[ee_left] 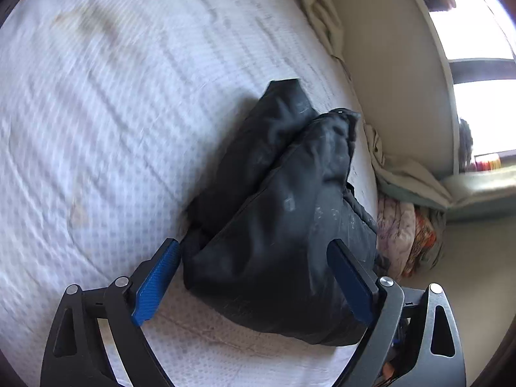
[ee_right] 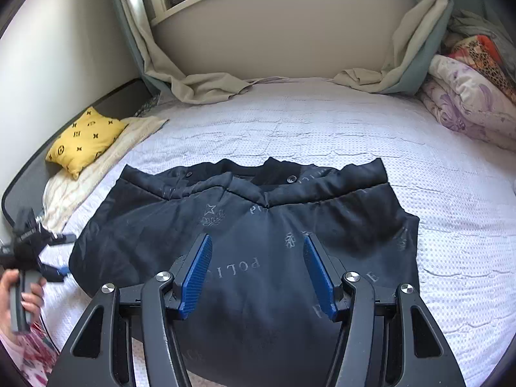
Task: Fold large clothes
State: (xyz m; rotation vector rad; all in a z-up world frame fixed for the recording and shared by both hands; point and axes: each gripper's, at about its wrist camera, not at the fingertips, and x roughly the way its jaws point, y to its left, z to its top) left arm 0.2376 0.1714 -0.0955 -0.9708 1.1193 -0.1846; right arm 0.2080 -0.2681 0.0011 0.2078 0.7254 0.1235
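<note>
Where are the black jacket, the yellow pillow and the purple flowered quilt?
black jacket [ee_right: 245, 225]: right wrist view, middle of its back panel.
yellow pillow [ee_right: 85, 140]: right wrist view, centre of its face.
purple flowered quilt [ee_right: 464, 103]: right wrist view, folded top.

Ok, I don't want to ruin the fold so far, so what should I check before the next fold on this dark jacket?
1. Jacket lies flat on the bed: ok, sleeves already turned in.
2. Left hand-held gripper open: ok, jaws wide apart on either side of the jacket's edge, nothing pinched.
3. Right hand-held gripper open: ok, jaws apart above the jacket's middle.
4. Free bed beyond the collar to fold onto: ok, bare sheet there.
5. Yellow pillow out of the way: ok, apart from the jacket.
6. Near hem of the jacket even: cannot tell, hidden by the gripper.
</note>
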